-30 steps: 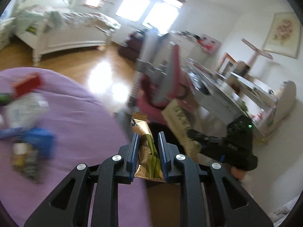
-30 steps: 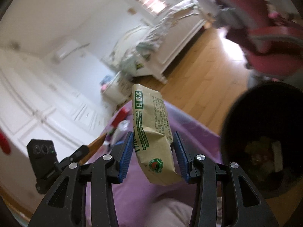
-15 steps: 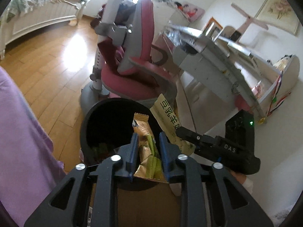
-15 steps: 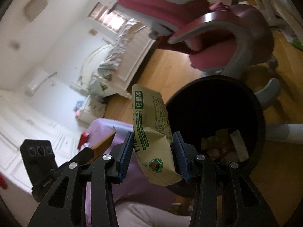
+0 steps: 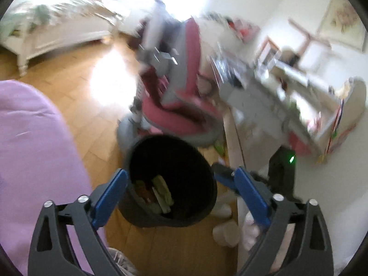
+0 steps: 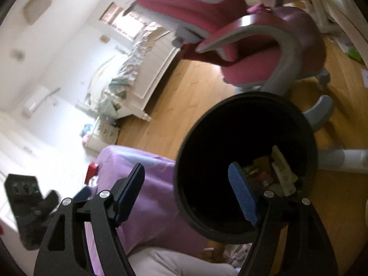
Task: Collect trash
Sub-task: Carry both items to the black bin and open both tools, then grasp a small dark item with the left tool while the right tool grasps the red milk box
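The left gripper point(image 5: 180, 193) has just been opening its jaws, which now stand wide with nothing between them, the black trash bin point(image 5: 207, 197) just ahead and below. The right gripper point(image 6: 187, 192) has likewise just been opening, its jaws empty above the bin's rim. Wrappers point(image 6: 281, 172) lie at the bin's bottom, beyond the right jaw.

hand-held gripper point(image 5: 179, 195) | black frame | blue pads | silver screws
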`<state>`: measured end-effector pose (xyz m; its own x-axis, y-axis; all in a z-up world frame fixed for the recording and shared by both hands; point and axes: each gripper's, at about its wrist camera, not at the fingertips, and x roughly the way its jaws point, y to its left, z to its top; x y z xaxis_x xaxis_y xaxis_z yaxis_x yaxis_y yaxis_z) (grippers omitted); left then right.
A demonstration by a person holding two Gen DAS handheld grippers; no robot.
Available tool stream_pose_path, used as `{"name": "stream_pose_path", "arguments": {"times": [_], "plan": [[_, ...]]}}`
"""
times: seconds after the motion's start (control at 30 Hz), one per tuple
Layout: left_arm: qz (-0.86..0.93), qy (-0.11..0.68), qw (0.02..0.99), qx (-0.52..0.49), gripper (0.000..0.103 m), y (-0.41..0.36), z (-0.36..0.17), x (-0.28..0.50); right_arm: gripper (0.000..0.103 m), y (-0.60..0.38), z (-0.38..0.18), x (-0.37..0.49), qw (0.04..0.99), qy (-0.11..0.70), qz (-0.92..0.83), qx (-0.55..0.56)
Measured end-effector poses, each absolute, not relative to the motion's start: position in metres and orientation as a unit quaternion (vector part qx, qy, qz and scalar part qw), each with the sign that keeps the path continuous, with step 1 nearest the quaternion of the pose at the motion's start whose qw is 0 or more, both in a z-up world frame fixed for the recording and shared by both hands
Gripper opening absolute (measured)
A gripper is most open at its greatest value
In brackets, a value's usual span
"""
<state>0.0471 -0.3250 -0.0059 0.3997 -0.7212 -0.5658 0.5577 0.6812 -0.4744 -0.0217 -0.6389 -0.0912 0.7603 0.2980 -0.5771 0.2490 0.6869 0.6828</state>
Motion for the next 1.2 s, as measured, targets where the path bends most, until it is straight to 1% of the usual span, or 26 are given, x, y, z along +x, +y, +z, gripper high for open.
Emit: {"name": "stream_pose_path", "arguments": {"times": [0.13,0.3,0.53,0.7,0.83,1.07,1.1,1.13,1.2], "plan": [[-0.361,0.361,0.845,-0.158,0.095,-0.286,0.005,0.017,0.075,-0.601,-0.078,-0.005,0.853,0.367,0.043,0.369],[-0.342,0.35,0.859,-0.148,0.095,-0.247,0.008,-0.006,0.075,-0.532,-0.048,0.008,0.865,0.378,0.093,0.317],[-0.289,0.331,0.881,-0.177,0.095,-0.171,0.005,-0.016,0.075,-0.446,-0.024,0.017,0.867,0.399,0.147,0.261],[-0.25,0.32,0.889,-0.214,0.096,-0.127,-0.001,-0.014,0.075,-0.393,-0.014,0.032,0.862,0.414,0.183,0.23],[-0.23,0.325,0.887,-0.234,0.095,-0.1,-0.012,-0.007,0.075,-0.355,-0.012,0.042,0.856,0.424,0.208,0.21],[-0.175,0.32,0.904,-0.223,0.096,-0.034,-0.022,0.0,0.075,-0.301,-0.011,0.062,0.848,0.441,0.239,0.17],[-0.157,0.317,0.909,-0.221,0.095,-0.018,-0.022,0.003,0.076,-0.3,-0.01,0.067,0.849,0.439,0.243,0.167],[-0.144,0.315,0.912,-0.219,0.095,-0.005,-0.023,0.005,0.081,-0.297,-0.008,0.071,0.85,0.436,0.248,0.162],[-0.11,0.314,0.919,-0.21,0.095,0.026,-0.021,0.016,0.081,-0.291,-0.007,0.078,0.85,0.429,0.261,0.157]]}}
